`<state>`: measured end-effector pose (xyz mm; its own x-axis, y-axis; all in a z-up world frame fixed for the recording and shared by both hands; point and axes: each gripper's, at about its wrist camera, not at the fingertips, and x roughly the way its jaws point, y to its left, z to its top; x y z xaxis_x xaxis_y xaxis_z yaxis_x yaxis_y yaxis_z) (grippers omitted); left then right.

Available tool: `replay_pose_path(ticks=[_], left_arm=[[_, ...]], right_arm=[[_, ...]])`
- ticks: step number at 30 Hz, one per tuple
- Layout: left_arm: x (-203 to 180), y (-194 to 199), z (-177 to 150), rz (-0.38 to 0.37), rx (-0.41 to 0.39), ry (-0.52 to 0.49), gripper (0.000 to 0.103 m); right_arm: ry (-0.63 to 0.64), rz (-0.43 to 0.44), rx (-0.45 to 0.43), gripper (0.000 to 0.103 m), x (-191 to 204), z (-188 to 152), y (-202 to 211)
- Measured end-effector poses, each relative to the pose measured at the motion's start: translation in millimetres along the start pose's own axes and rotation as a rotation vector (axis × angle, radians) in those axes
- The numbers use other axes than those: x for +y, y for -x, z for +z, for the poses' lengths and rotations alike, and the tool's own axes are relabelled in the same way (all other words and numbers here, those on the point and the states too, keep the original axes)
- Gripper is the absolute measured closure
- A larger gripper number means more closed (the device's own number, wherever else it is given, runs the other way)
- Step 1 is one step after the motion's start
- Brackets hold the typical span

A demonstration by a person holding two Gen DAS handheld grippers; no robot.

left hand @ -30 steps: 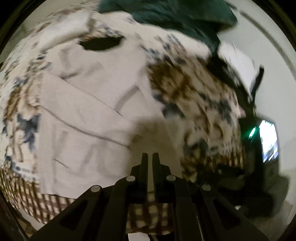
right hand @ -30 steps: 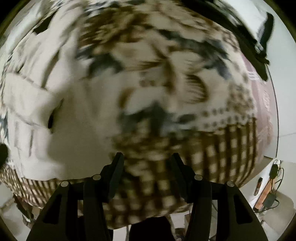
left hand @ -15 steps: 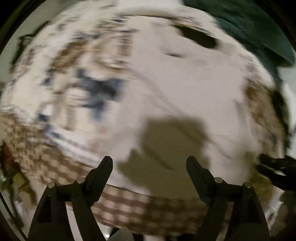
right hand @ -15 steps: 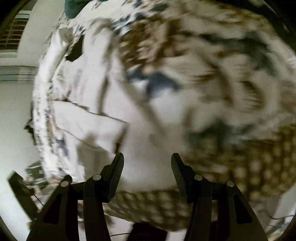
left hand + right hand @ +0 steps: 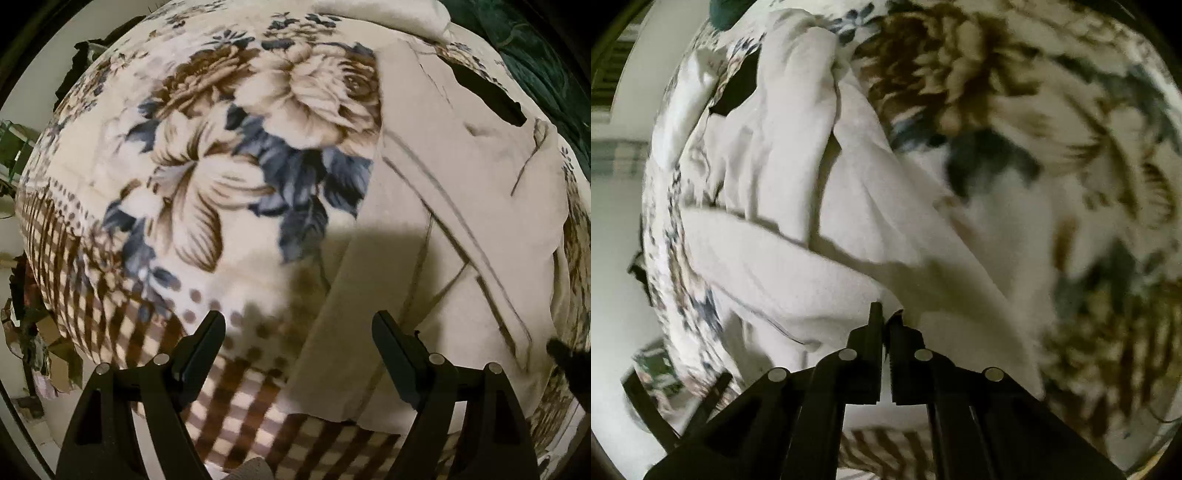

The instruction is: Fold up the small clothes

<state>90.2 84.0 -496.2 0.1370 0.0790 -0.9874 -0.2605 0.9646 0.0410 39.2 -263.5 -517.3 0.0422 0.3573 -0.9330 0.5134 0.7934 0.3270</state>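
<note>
White garment (image 5: 461, 206) on the floral blanket (image 5: 229, 155) — soft, light, limp; grip hems or corners. Right gripper (image 5: 884, 319) jaws clamped on its fabric; left gripper (image 5: 299, 328) jaws apart — empty.

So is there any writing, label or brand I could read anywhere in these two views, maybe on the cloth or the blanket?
No readable text in either view.
Pale garment: only seams and folds show, no tag or print.
Floral blanket: flowers, dots and a checked border, no lettering.
Dark green cloth at the top edge: a faint pattern, no words.
Clutter beside the bed in the left view: too small and dim to read.
</note>
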Motion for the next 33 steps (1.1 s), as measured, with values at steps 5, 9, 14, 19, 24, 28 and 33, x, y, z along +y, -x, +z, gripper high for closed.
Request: replay_pose_path(ticks=[5,9,14,19,24,28,33], left_arm=[[-0.3,-3.3,-2.0,-0.019,0.014,0.009,0.022],[1.7,-4.6,-2.1,-0.019,0.022,0.000,0.022],[-0.6,-8.7,1.8,-0.015,0.028,-0.010,0.022],[5.0,-9.9,1.4,-0.037,0.045,-0.013,0.022],[11.5,-17.3,-9.7,-0.136,0.084,-0.026,0.022],[15.5,-44.4,-22.3,-0.227,0.208,-0.025,0.022],[17.1,-52.1,-30.6,-0.269,0.214,-0.025,0.036]], right_arm=[[0.026,-0.077,0.012,0.101,3.1,-22.2,4.7],[0.032,-0.113,0.011,0.101,1.3,-34.5,5.8],[0.021,-0.152,0.034,0.101,-13.9,-43.3,-0.7],[0.086,-0.129,0.104,0.093,-14.2,-39.2,-9.4],[0.069,-0.108,0.032,0.045,-29.8,-29.5,14.9],[0.021,-0.106,0.081,0.045,-52.3,-22.3,1.8],[-0.042,-0.035,0.165,0.046,-70.6,-20.7,-25.7]])
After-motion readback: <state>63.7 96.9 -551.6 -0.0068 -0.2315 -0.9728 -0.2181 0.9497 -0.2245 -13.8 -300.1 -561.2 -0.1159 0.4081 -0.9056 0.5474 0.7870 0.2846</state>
